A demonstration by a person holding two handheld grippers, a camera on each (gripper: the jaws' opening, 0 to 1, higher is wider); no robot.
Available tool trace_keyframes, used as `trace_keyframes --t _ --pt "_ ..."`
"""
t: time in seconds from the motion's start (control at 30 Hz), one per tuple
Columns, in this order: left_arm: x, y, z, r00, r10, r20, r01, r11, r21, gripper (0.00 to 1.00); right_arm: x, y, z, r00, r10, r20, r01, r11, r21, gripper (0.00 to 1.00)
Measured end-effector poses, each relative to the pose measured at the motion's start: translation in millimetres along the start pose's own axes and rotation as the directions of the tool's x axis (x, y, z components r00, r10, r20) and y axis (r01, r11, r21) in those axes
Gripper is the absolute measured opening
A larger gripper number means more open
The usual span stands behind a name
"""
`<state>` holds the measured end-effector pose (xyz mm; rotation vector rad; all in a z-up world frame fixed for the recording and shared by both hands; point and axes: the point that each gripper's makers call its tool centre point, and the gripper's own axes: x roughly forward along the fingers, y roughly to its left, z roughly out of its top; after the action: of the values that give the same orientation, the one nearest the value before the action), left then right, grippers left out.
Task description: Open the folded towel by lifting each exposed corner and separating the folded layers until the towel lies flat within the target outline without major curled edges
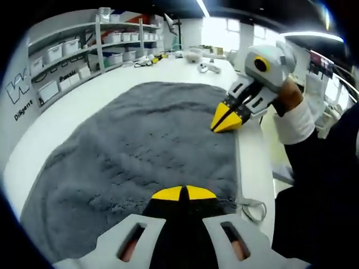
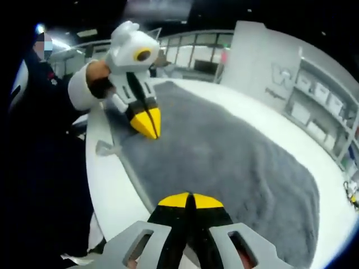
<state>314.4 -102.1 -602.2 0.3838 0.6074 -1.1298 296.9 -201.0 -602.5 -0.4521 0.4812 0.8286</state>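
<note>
Spreading across most of the white table [image 1: 50, 117], the grey towel [image 1: 140, 145] looks soft, thick and limp, a plush pile that should drape and sag when lifted and not slip much between yellow tips. It lies largely opened out, filling the middle of the left gripper view and running from lower centre to the right in the right gripper view; no target outline can be made out. Its near edge, along the table rim by the person, seems the sensible place to pinch, at a corner or by the small hanging loop [image 1: 253, 208] at lower right.

The left gripper [image 1: 184, 193] sits low over that near edge, its fingers closed tip to tip; whether cloth is caught between them I cannot tell. The right gripper [image 2: 189, 200] is likewise shut at the towel's edge, tips angled down into the pile, held by a hand [image 1: 289, 92] in a white cuff at upper right.

Shelves with bins [image 1: 73, 56] stand at upper left.
</note>
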Motion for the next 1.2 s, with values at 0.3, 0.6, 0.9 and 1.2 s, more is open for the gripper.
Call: trace_keyframes --t 0.3,0.6,0.9,1.2 --pt "-4.2 -4.8 -5.3 0.999 0.049 0.022 -0.049 0.999 0.006 0.01 -0.5 8.2 -0.8 1.0 -0.009 -0.029 0.009 1.0 -0.028 0.0" --pt "-31.1 -6.1 -13.8 0.997 0.066 0.048 -0.063 0.996 -0.06 0.01 6.9 13.1 26.9 0.994 0.079 0.076 -0.074 0.995 -0.068 0.0" --pt "-49.3 0.4 -38.0 0.997 0.066 0.034 -0.061 0.99 -0.128 0.01 42.1 36.8 50.0 0.97 0.235 0.07 -0.223 0.964 -0.149 0.0" --pt "-66.9 2.4 -55.3 0.995 0.097 0.023 -0.093 0.986 -0.136 0.01 47.5 53.3 43.6 0.963 0.267 -0.03 -0.268 0.942 -0.203 0.0"
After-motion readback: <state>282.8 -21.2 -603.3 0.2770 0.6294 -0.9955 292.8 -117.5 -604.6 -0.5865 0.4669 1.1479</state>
